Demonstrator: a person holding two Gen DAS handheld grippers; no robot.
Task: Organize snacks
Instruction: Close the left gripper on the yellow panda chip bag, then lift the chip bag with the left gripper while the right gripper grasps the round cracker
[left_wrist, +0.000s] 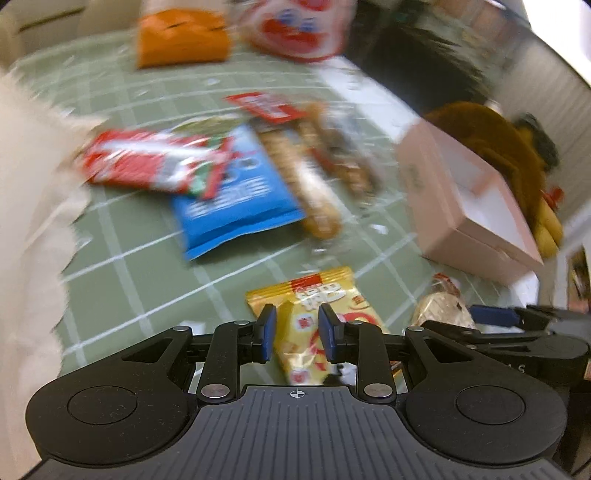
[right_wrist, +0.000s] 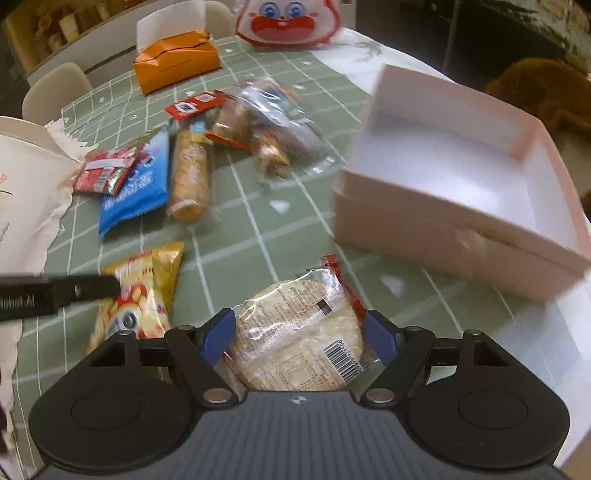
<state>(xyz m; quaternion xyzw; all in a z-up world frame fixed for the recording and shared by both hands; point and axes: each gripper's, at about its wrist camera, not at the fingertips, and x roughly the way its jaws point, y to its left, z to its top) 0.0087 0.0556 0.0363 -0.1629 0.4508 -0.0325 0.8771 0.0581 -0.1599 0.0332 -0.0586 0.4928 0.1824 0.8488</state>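
Round rice cracker (right_wrist: 301, 332) lies between the right tongs (right_wrist: 301, 334).

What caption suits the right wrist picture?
Right tongs straddle a wrapped rice cracker on the green tablecloth, beside an empty pink box.

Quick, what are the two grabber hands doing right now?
Left gripper: shut on the yellow snack packet.
Right gripper: jaws wide around the round rice cracker pack; whether the pads press on it cannot be told.

Rice cracker (right_wrist: 299, 332) lies before the box (right_wrist: 436, 229); snack packet (right_wrist: 136, 295) left, seemingly apart.
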